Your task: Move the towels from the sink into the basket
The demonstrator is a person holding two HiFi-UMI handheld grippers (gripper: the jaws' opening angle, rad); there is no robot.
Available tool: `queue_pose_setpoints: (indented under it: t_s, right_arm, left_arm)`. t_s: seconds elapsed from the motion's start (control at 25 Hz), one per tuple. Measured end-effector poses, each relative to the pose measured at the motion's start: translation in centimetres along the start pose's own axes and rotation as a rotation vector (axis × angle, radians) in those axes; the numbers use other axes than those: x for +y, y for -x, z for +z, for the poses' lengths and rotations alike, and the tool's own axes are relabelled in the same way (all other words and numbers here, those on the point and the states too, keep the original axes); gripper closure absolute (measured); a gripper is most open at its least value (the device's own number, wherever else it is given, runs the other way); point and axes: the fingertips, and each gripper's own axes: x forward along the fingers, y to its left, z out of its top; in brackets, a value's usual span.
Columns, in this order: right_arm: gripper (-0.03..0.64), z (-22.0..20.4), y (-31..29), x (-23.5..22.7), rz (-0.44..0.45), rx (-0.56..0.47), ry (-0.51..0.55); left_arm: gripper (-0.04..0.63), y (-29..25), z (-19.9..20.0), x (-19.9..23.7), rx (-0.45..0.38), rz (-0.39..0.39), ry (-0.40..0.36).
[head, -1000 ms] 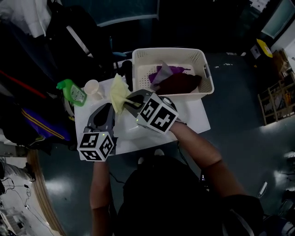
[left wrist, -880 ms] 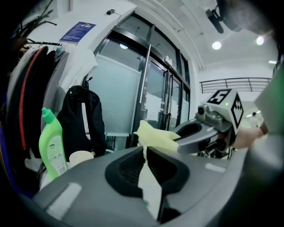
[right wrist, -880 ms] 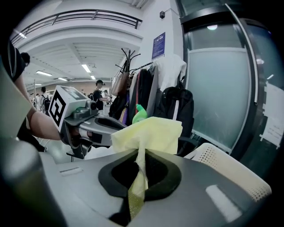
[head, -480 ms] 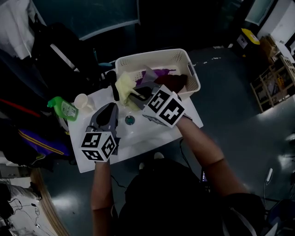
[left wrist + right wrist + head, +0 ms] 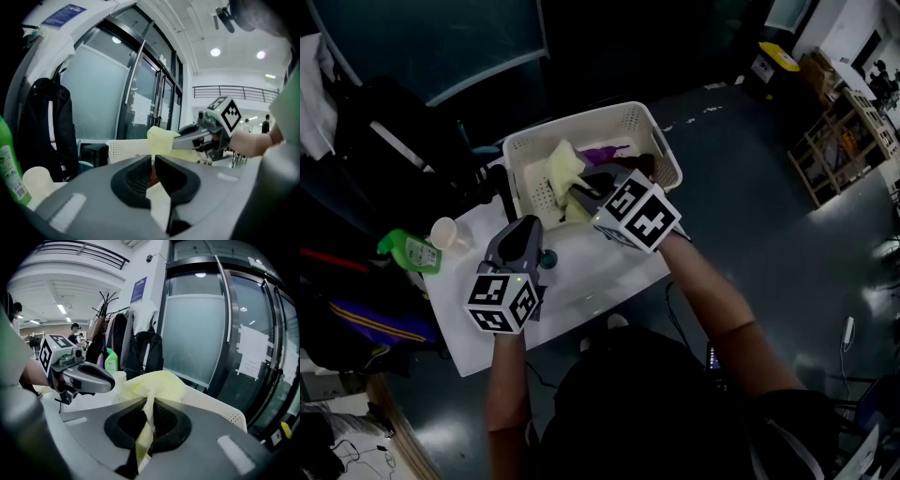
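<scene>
A pale yellow towel [image 5: 562, 169] [image 5: 151, 384] [image 5: 161, 140] hangs over the left half of the white perforated basket [image 5: 529, 153] [image 5: 220, 411] [image 5: 123, 150]. My right gripper [image 5: 578, 194] [image 5: 147, 422] is shut on it, a strip of cloth pinched between the jaws. A purple towel [image 5: 602, 152] and a dark maroon one [image 5: 643, 165] lie inside the basket. My left gripper [image 5: 523, 236] [image 5: 153, 162] hovers over the white sink top [image 5: 586, 281] near the drain [image 5: 547, 260], jaws together and holding nothing.
A green bottle [image 5: 411, 251] [image 5: 9, 164] and a white cup [image 5: 444, 232] [image 5: 39, 181] stand at the sink top's left end. Dark bags and coats [image 5: 394, 141] hang behind it. Bare grey floor [image 5: 741, 206] lies to the right.
My right gripper has carried the yellow towel from above the sink top to over the basket. The left gripper has drifted the same way, staying shut.
</scene>
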Motion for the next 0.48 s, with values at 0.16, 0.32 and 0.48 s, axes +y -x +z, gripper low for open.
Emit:
queue_pose_setpoints:
  t_s: [0.16,0.32,0.48]
  right_arm:
    - [0.609,-1.4,0.4,-1.8,-0.044,0.025,-0.015]
    - [0.609,-2.6,0.8,-3.5,-0.075,0.045,-0.041]
    - [0.609,-3.7,0.4,-4.6,-0.098,0.072,-0.044]
  left_arm:
    - [0.566,-1.2,0.0,-0.8,0.007,-0.03,0.0]
    - [0.566,-2.1,0.2,-1.2,0.011,-0.057,0.003]
    - [0.566,-2.7,0.0,-1.3,0.02,-0.077,0.009]
